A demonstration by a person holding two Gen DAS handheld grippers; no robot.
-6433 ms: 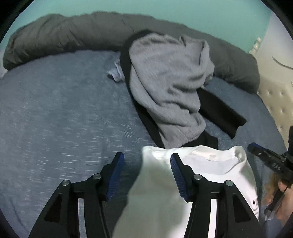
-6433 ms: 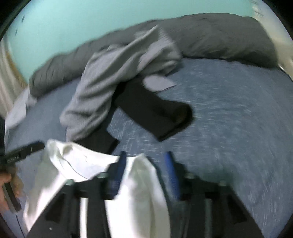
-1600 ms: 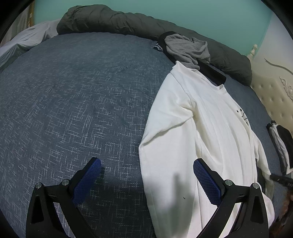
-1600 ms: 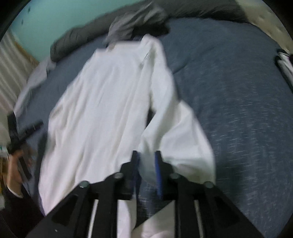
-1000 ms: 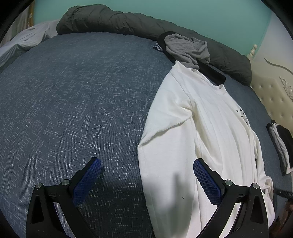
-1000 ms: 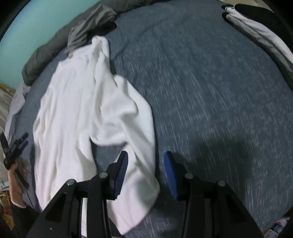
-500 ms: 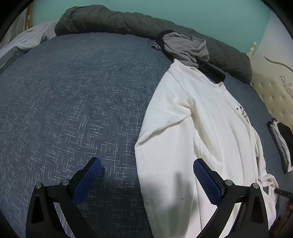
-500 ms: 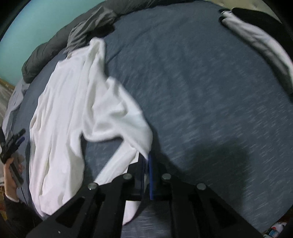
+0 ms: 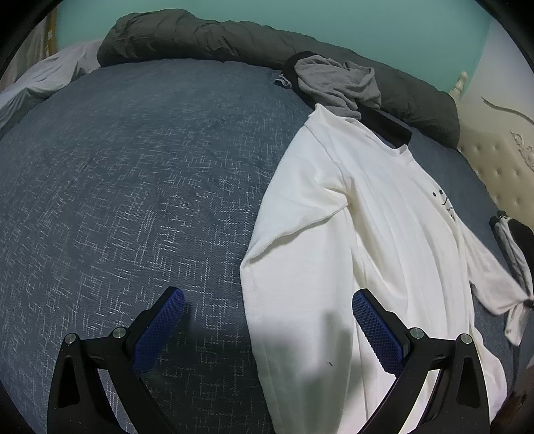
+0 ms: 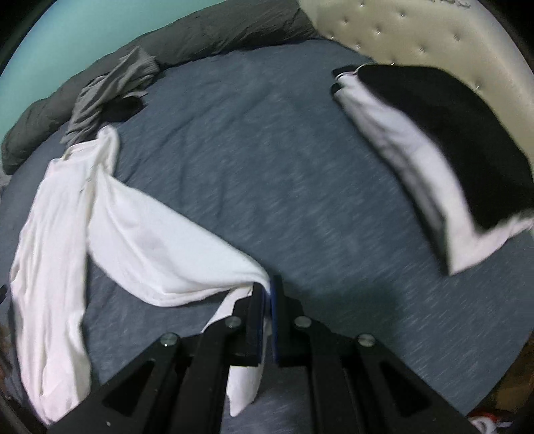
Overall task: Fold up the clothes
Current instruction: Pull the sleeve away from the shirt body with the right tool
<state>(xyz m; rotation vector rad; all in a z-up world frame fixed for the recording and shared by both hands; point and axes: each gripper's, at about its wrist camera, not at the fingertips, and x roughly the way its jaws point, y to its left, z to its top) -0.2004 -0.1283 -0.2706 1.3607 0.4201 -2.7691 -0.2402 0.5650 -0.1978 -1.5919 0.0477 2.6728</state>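
A white long-sleeved shirt [image 9: 383, 240] lies spread out on the blue bed cover [image 9: 133, 187], in the right half of the left wrist view, with its neck toward the top of the frame. The right claw [image 10: 268, 300], at the bottom middle of the right wrist view, has its two sides pressed together on the end of one sleeve [image 10: 160, 247]. The sleeve stretches out from the shirt on the left of the frame to the claw, so it looks pulled out to the side. That is probably to make the sleeve flat and straight, so it can be folded over the shirt neatly. The left claw [image 9: 267, 330] sits at the bottom of its own view, spread wide and holding nothing. One blue pad [image 9: 160, 334] is over the bed cover and the other is over the bottom part of the shirt, likely waiting to help. A crumpled gray garment [image 9: 337, 83] sits by the dark rolled blanket [image 9: 207, 36] at the top of the frame. A black and white folded pile [image 10: 434, 150] lies at the upper right of the right wrist view, beside the headboard [image 10: 400, 30].
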